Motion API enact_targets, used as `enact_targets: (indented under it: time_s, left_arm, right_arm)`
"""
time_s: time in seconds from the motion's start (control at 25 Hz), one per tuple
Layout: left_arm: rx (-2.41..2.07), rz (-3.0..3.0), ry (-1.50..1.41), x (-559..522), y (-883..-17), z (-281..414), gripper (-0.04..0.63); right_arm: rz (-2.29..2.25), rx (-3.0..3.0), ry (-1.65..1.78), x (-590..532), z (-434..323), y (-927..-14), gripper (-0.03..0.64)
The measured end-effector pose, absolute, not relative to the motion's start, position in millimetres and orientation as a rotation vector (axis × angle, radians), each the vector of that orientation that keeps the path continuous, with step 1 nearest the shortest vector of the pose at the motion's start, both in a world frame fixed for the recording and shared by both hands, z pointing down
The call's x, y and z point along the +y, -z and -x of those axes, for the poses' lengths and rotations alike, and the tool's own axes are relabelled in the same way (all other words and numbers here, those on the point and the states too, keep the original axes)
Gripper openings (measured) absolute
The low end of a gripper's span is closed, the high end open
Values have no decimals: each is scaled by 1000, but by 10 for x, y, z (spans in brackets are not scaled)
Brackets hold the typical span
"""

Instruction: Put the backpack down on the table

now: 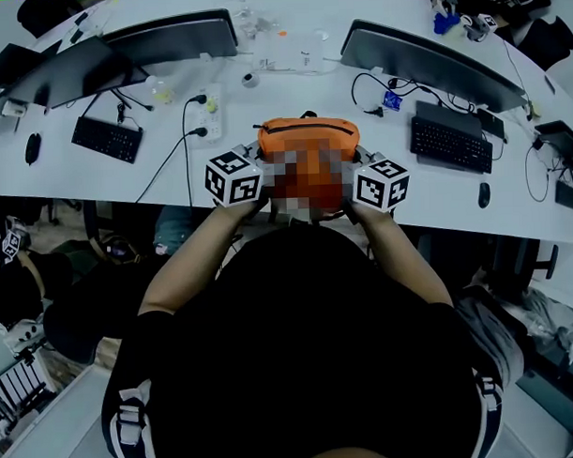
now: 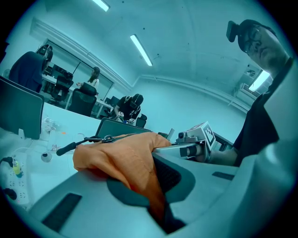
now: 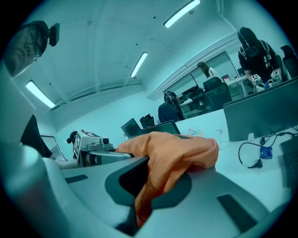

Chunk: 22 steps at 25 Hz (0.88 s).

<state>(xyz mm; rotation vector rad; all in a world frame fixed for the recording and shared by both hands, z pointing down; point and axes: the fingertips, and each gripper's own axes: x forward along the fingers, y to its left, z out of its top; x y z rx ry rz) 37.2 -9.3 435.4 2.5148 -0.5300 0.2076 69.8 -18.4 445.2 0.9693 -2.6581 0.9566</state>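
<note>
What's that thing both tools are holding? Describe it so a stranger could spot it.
Find the long white table. At its near edge, between two black keyboards, the left tool and right tool each pinch the backpack. It is the only soft orange thing among dark gear.

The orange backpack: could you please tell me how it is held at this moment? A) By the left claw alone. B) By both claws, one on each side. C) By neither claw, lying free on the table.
B: the left claw and the right claw are each shut on a fold of the orange backpack.
</note>
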Motion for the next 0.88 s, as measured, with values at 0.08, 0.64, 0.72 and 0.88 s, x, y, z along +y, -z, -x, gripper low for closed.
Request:
enact_targets:
  time_s: [0.08,0.64,0.72,0.88]
  left_arm:
    - [-539,-2505,-212,-142,-4364,-406,37]
    - [-622,-2486,-220,-491,-4405,-625,37]
    - [-626,-2489,-223,-521,-4405,-655,37]
    - [-640,-2484,-235,-573,-4419,-701,37]
  right_arm:
    - [-948,-2658,-959,-240,-728,-4465,23]
    - [-877,-2686,-928,-607,-934,-4512,23]
    - [-874,-2690,-923,-639,-963,-4513,23]
    - [-863,-2695,-933,-692,-1004,-4529,23]
